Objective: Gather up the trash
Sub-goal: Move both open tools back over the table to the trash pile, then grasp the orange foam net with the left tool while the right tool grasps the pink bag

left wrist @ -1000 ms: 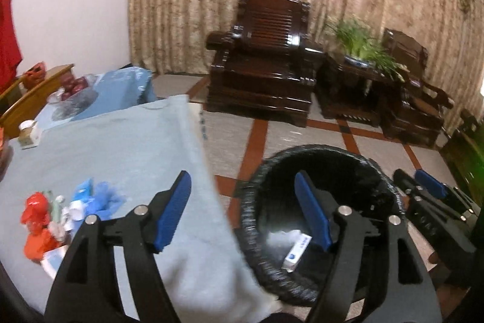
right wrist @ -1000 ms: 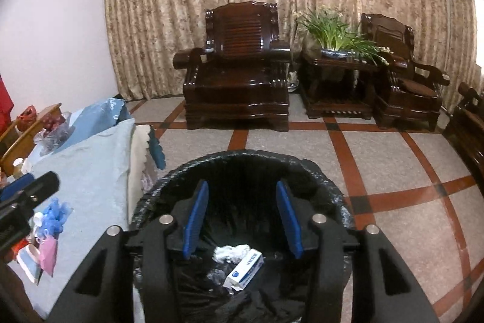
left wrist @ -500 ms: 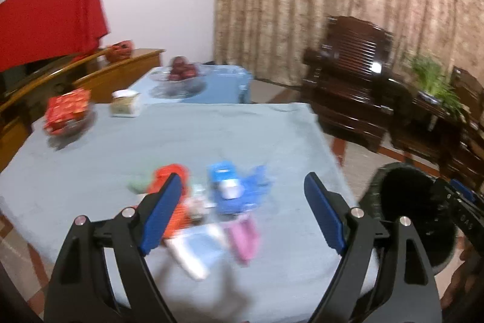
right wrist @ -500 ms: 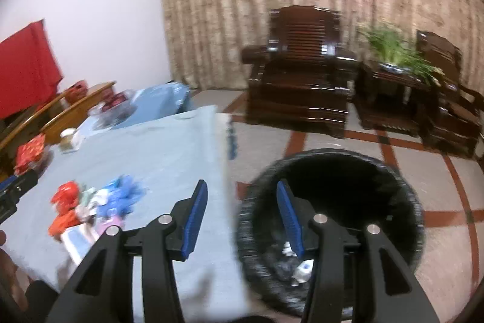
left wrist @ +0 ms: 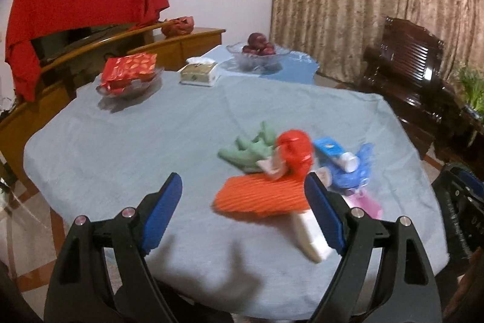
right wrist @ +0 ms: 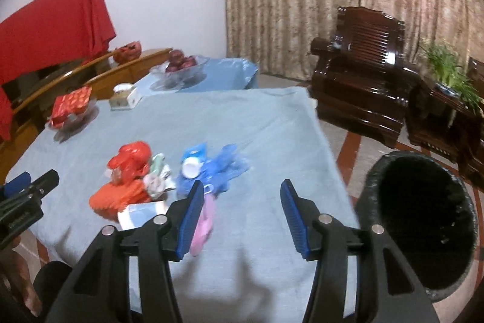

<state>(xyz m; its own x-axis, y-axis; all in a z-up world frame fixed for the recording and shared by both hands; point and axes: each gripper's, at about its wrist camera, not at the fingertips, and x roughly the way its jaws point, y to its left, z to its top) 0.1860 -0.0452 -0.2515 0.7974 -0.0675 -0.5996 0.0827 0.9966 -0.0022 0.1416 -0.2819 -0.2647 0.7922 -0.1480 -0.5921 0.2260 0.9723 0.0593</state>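
A pile of trash lies on the blue tablecloth: an orange ribbed wrapper [left wrist: 260, 197], a red crumpled bag [left wrist: 295, 152], green scraps [left wrist: 251, 149], a blue wrapper [left wrist: 348, 168], a pink packet [right wrist: 203, 221] and a white box [left wrist: 311, 238]. The pile also shows in the right wrist view [right wrist: 133, 162]. My left gripper [left wrist: 243, 212] is open and empty, just in front of the orange wrapper. My right gripper [right wrist: 239, 214] is open and empty over the cloth, right of the pile. The black-lined bin [right wrist: 420, 220] stands on the floor at the table's right.
At the table's far side stand a glass dish with a red packet [left wrist: 128, 71], a tissue box [left wrist: 198, 71] and a fruit bowl [left wrist: 258, 49]. A wooden sideboard [left wrist: 90, 50] with red cloth is at the left. Dark wooden armchairs [right wrist: 360, 90] stand beyond the bin.
Both grippers have swung left from over the bin to the table. The trash pile is now close in front of the left gripper. Both stay open and empty.
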